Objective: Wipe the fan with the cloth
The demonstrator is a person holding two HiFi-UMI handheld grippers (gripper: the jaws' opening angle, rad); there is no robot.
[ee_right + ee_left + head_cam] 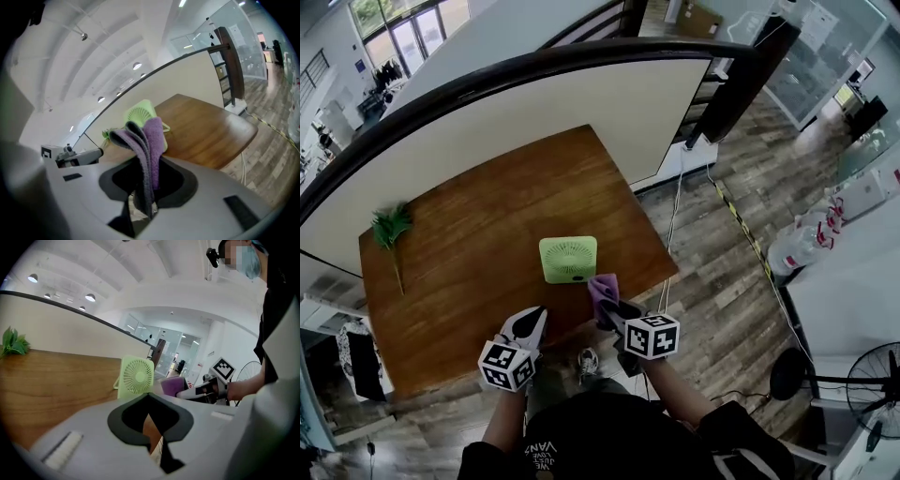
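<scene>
A small light-green square fan (568,258) stands propped up on the wooden table (478,216), close to its near edge. My right gripper (607,307) is shut on a folded purple cloth (602,289), which hangs just right of the fan's lower corner. In the right gripper view the cloth (149,145) sticks up between the jaws and hides part of the fan (140,114). My left gripper (533,319) hovers over the table's near edge, left of and nearer than the fan, shut with nothing in it. From the left gripper view the fan (136,376) faces me, cloth (172,386) beside it.
A green plant sprig (391,228) lies at the table's far left. A curved cream partition (534,112) runs behind the table. On the wood floor to the right are a cable (675,216) and a black standing fan (872,375).
</scene>
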